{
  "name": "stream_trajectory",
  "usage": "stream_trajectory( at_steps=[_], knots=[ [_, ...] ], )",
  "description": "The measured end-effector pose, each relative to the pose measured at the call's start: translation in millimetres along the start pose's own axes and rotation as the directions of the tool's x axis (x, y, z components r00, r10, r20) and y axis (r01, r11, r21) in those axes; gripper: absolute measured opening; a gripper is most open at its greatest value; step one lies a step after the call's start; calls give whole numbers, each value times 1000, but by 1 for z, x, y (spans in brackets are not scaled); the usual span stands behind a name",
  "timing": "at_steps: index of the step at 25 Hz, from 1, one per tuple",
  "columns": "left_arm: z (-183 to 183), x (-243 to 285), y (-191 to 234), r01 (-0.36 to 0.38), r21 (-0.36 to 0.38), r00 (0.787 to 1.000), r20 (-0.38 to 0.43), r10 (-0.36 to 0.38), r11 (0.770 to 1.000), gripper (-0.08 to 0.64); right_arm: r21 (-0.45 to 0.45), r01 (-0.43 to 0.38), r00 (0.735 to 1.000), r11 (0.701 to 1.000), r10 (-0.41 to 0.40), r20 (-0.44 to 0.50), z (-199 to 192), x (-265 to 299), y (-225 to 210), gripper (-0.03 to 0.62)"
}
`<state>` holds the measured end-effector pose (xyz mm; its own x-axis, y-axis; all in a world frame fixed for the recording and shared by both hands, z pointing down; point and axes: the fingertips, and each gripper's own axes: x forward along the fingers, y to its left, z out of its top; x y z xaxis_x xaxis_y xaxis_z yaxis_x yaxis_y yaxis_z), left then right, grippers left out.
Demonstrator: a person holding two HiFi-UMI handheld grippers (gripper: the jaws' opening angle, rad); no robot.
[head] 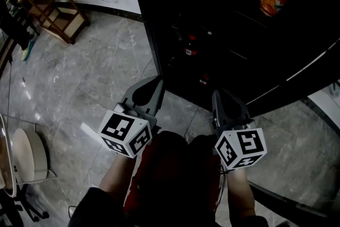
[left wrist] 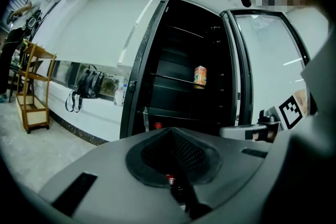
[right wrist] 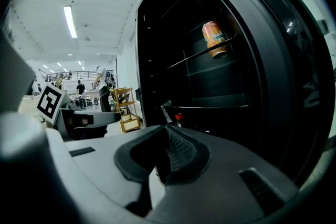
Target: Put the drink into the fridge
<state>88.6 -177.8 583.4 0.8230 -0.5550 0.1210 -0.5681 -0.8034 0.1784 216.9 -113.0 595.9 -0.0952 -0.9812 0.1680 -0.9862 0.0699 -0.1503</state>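
Sitting on the fridge shelf (left wrist: 173, 78) — an orange can (left wrist: 200, 75).

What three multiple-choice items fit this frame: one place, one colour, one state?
1. Where is the drink can?
A) on the floor
B) on a fridge shelf
C) on top of the fridge

2. What colour is the drink can?
A) orange
B) blue
C) green

3. How is the fridge door?
A) shut
B) taken off
C) open

Answers:
1 B: both gripper views show the can sitting on a wire shelf inside the dark cabinet.
2 A: its body is orange in all three views.
3 C: the door is swung aside, so the shelves are exposed.
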Motion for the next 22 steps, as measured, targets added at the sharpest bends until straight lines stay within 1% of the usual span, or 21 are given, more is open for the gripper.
stream_trajectory(
  at_steps=[2,5,11,17,22],
  knots=[
    [5,-3,-1,7,-11,1000,16,-7,1000,11,-4,-5,1000,1000,5,6,3,-1,3,18],
    [12,-4,-5,15,-1,999,30,-15,1000,11,-11,-12,1000,1000,12,12,6,0,4,18],
    [11,-3,-9,19,30,1000,7,-19,999,11,-8,-29,1000,1000,29,7,7,2,7,18],
    [4,0,-15,31,40,999,-20,-30,999,11,12,-28,1000,1000,28,-2,3,0,4,18],
    [5,1,-17,32,33,999,-21,-32,999,11,10,-26,1000,1000,26,0,4,-4,1,18]
  ],
)
